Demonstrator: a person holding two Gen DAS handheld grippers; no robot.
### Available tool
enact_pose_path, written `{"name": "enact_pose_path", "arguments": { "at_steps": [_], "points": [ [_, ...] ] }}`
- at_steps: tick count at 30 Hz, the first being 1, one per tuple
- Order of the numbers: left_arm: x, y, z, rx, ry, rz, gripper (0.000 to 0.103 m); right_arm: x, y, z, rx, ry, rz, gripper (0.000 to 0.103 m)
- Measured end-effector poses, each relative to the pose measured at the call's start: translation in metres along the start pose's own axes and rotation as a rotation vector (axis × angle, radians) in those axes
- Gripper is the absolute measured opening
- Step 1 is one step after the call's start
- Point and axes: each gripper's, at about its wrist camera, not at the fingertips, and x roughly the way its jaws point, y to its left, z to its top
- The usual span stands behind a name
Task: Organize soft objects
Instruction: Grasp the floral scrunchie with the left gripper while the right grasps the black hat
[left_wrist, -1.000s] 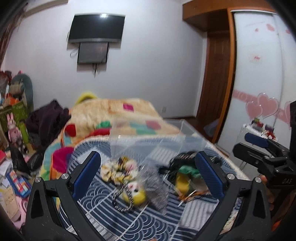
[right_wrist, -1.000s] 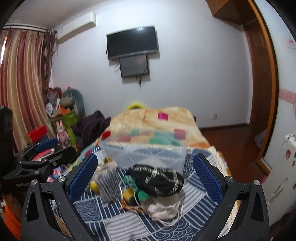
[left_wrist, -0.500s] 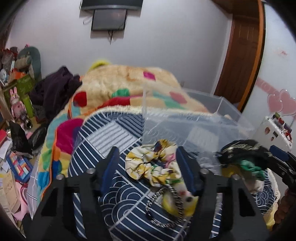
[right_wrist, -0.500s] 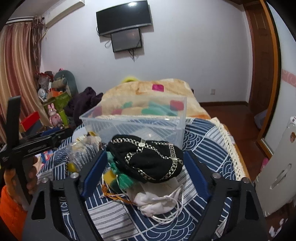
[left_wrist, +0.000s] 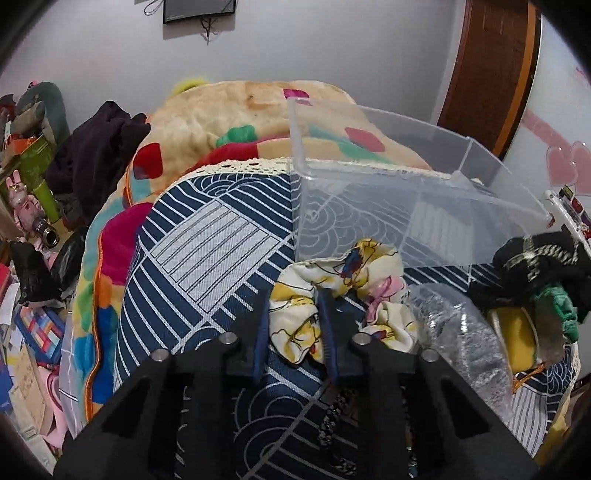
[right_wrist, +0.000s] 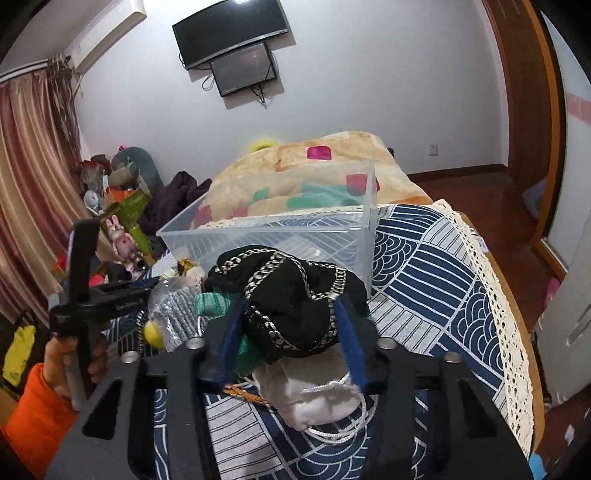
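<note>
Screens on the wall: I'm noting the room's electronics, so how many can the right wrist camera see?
2. A larger dark screen hangs high on the white wall, and a smaller screen sits directly beneath it, cables dangling below. Others could lie outside the frame.

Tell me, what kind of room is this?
Probably a bedroom in a home. A bed with a navy wave-patterned cover and a colourful fleece blanket fills it, a black flat TV hangs on the wall, and striped curtains hang at the side.
</note>
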Motion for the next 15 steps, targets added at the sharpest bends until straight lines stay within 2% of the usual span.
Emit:
{"name": "enact_pose_path", "arguments": {
  "at_steps": [1,2,5,15],
  "points": [
    [-0.001,0.000,0.000,0.003,-0.002,0.000,0.020,0.002,0.001,0.001,-0.001,-0.003,0.002,0.030],
    [-0.002,-0.001,0.000,0.006,-0.006,-0.001,0.014,0.000,0.002,0.001,-0.003,-0.008,-0.005,0.028],
    [-0.013,-0.005,-0.003,0.028,-0.046,-0.003,0.010,-0.005,0.003,0.004,-0.012,-0.033,-0.008,0.023],
    [-0.066,-0.011,0.003,0.044,-0.197,-0.006,0.009,-0.029,0.013,0.018,-0.036,-0.141,-0.011,0.020]
  ]
}}
